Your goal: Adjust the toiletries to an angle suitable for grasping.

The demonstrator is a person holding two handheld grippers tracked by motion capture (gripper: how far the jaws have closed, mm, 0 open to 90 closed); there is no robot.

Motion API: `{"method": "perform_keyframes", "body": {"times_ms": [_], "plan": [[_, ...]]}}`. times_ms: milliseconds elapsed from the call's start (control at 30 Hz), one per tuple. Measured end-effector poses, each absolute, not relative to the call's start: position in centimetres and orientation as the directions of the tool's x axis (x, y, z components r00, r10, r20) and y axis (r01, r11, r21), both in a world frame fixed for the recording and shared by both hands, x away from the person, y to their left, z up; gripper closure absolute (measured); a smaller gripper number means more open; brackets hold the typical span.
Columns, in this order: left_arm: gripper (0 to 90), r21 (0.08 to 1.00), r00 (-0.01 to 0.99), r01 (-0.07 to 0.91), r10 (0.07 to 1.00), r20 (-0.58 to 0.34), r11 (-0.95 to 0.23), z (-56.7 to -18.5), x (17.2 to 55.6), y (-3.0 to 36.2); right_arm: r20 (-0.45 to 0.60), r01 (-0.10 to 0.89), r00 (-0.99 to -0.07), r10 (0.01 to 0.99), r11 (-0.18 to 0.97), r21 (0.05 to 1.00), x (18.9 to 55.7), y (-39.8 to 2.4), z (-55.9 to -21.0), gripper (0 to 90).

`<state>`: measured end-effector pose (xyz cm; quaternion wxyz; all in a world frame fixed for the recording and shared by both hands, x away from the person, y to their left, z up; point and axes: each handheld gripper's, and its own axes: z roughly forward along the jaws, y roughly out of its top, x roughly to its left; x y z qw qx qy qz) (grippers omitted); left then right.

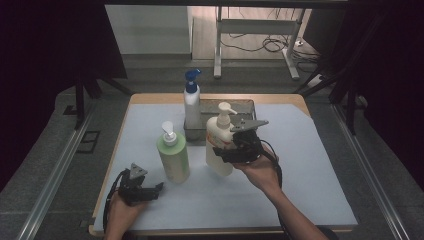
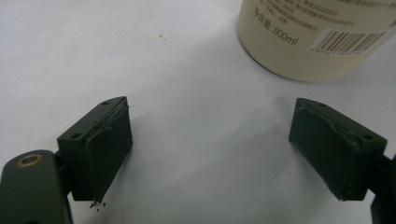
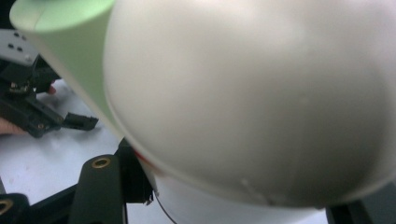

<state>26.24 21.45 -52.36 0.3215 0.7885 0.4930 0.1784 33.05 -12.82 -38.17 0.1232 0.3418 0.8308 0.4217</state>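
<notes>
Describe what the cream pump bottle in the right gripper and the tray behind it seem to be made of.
Cream pump bottle: probably plastic, smooth and slightly glossy, with soft highlights and a printed label. Tray: looks like dull grey metal, with thin straight walls, though painted plastic is possible. The right gripper grips the bottle.

On the table (image 1: 310, 195) three pump bottles and a tray (image 1: 247, 106) are set out. The tray sits at the far middle, and one pump bottle (image 1: 191, 102) stands at its left end — whether inside it or just beside it I cannot tell. Nearer and to the left stands a second bottle (image 1: 173, 155). Just right of that one, a third bottle (image 1: 220, 145) sits between the jaws of the right gripper (image 1: 227, 150), in front of the tray. The left gripper (image 1: 150, 190) lies at the near left edge — near the second bottle, apart from it.
</notes>
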Motion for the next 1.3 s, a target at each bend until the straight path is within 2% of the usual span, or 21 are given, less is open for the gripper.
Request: {"method": "perform_keyframes", "body": {"times_ms": [433, 1300], "plan": [[13.3, 0.683, 0.451, 0.662, 0.892, -0.035, -0.308, -52.4, 26.2, 21.5, 0.043, 0.440, -0.713, 0.700, 0.399, 0.805, 35.3, -12.3, -37.3, 37.4], [13.4, 0.683, 0.451, 0.663, 0.892, -0.037, -0.307, -52.4, 26.2, 21.5, 0.036, 0.444, -0.673, 0.738, 0.365, 0.818, 38.9, -10.5, -36.0, 37.4]]}}
